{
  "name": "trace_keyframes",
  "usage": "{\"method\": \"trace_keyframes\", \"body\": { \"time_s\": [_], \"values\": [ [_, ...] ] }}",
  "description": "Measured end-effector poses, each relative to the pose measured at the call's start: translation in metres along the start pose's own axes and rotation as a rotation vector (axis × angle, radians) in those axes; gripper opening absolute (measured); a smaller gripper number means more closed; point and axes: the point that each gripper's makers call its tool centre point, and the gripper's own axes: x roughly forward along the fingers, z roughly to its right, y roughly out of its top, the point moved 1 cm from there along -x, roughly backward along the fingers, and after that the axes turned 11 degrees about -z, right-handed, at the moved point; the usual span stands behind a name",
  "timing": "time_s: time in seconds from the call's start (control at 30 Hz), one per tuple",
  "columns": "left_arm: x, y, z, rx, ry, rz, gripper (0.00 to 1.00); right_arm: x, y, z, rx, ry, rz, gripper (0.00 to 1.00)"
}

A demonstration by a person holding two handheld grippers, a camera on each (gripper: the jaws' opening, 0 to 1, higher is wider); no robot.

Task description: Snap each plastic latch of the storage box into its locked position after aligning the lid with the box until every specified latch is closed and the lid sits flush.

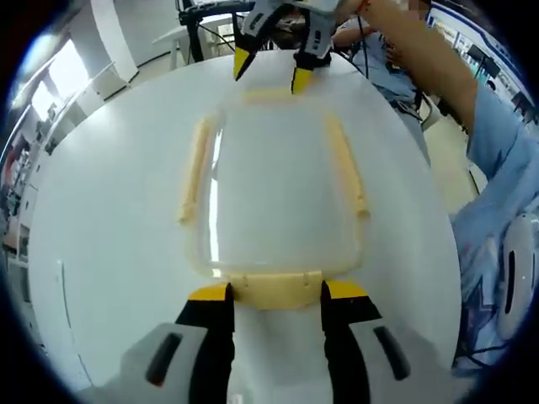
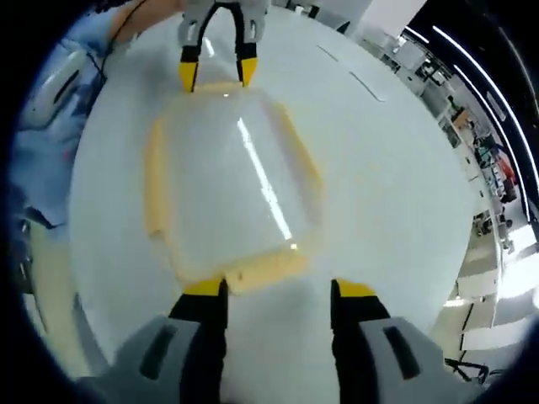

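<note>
The storage box (image 1: 278,202) sits mid-tabletop (image 1: 109,252), clear lid (image 2: 232,181) on, a cream latch on each side. The left hand-held gripper (image 1: 276,293) spreads wide, straddling its near end latch (image 1: 274,290), likely to press it home. The right hand-held gripper (image 2: 278,290), also wide, hovers at the opposite end latch (image 2: 265,269), seemingly bracing the box from both ends.

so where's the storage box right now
The storage box sits on the white table between the two grippers, one end latch between the left gripper jaws.
</note>
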Motion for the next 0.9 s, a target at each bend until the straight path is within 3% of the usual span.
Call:
{"method": "trace_keyframes", "body": {
  "time_s": [0.17, 0.3, 0.43, 0.73, 0.9],
  "values": [
    [0.000, 0.001, -0.001, -0.005, 0.001, -0.006, 0.40, 0.006, 0.001, -0.001, -0.053, 0.122, -0.043, 0.51],
    [0.000, 0.002, -0.002, -0.007, 0.003, -0.020, 0.40, 0.010, 0.006, 0.004, -0.139, 0.154, -0.094, 0.56],
    [0.001, 0.004, -0.003, -0.016, 0.007, -0.046, 0.40, 0.013, 0.008, -0.005, -0.198, 0.245, -0.125, 0.48],
    [0.003, 0.003, -0.005, -0.005, 0.004, -0.041, 0.40, 0.017, 0.012, -0.006, -0.296, 0.275, -0.124, 0.49],
    [0.005, 0.004, -0.005, -0.012, 0.008, -0.055, 0.40, 0.016, 0.012, -0.010, -0.290, 0.276, -0.112, 0.49]
  ]
}}
